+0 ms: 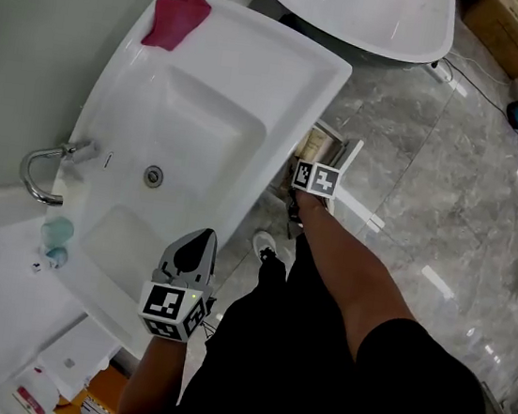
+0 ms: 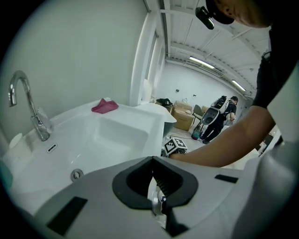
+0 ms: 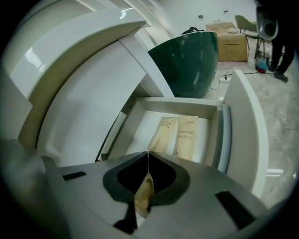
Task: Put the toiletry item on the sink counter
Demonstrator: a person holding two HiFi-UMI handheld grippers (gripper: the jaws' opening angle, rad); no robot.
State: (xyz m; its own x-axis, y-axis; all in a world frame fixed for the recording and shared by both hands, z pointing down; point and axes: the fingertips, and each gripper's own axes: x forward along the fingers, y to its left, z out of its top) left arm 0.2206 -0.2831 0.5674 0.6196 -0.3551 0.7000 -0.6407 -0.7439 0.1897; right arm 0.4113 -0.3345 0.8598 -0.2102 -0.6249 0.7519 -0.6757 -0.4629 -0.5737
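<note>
Closest in, the right tool (image 3: 148,159) has its jaws pressed fully together on a flat beige toothbrush sachet (image 3: 143,189), pinched edge-on at the bottom centre of the right gripper view. Just beyond it, mid-frame, the white open drawer (image 3: 140,108) holds two more lying side by side, a left sachet (image 3: 164,133) and a right sachet (image 3: 188,135). That makes three sachets in all, one gripped and two in the drawer. The pick looks done. I judge the step in hand to be the carry, and the next move calls for lifting the sachet clear of the drawer front and up onto a bare stretch of the white sink tabletop (image 1: 291,68). The left tool (image 2: 153,163) hovers by the sink's near edge, low in the head view, jaws closed and empty. Farthest off, at upper left, one crimson cloth (image 1: 175,15) lies on the tabletop's corner.
</note>
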